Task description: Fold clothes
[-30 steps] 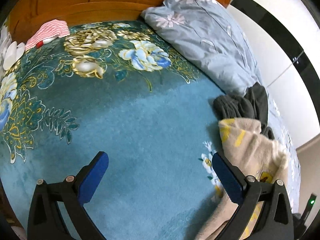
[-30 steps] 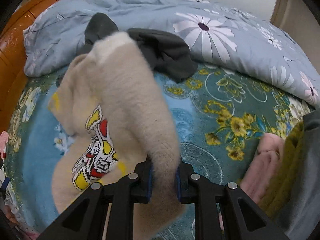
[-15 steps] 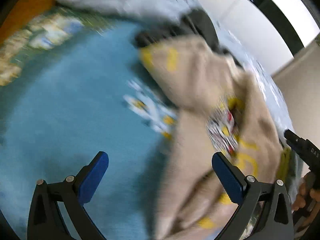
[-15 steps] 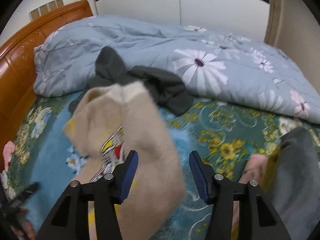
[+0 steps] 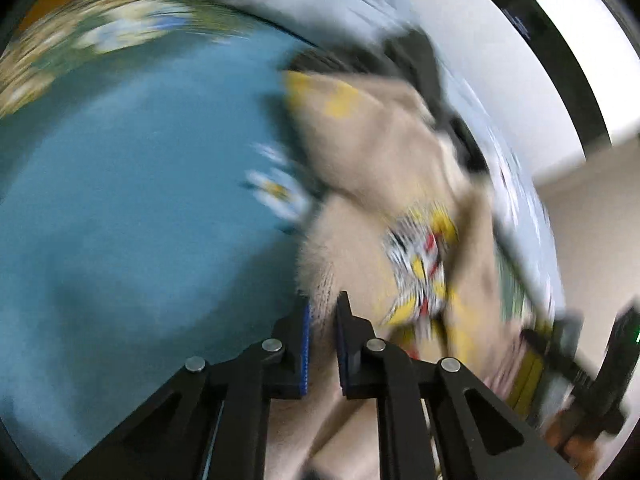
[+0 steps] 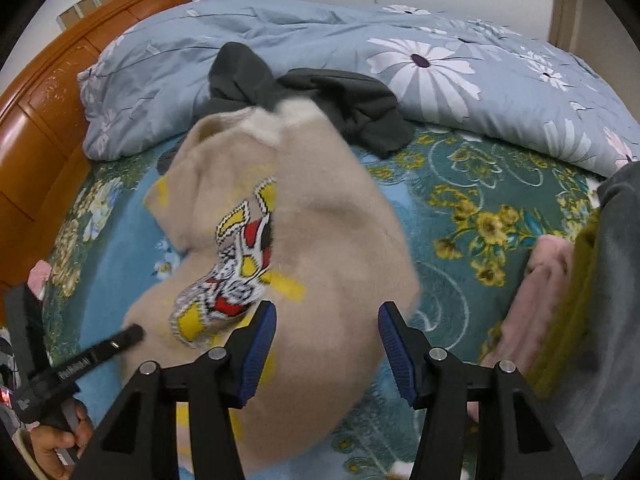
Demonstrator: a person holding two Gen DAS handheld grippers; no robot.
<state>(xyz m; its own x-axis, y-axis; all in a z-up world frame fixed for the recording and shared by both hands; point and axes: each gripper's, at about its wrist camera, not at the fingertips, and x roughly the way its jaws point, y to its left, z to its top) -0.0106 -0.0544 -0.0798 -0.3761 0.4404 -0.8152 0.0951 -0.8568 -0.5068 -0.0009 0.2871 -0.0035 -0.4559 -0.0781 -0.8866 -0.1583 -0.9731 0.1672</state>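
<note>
A fuzzy beige sweater point(image 6: 312, 216) with a cartoon print lies bunched on the teal floral blanket point(image 6: 472, 216). My left gripper point(image 5: 322, 312) is shut on the sweater's point(image 5: 372, 148) near edge; that view is blurred by motion. My right gripper point(image 6: 327, 316) is open, its jaws standing either side of the sweater's near part without holding it. The left gripper's finger also shows at the sweater's left edge in the right wrist view point(image 6: 116, 342).
A dark grey garment point(image 6: 320, 96) lies behind the sweater against a light blue flowered duvet point(image 6: 420, 52). Pink point(image 6: 548, 280), olive point(image 6: 580, 292) and grey point(image 6: 616, 320) clothes are piled at the right. An orange wooden headboard point(image 6: 52, 92) stands at the left.
My right gripper let go of the sweater and opened. My left gripper swung right to the sweater and shut on its edge.
</note>
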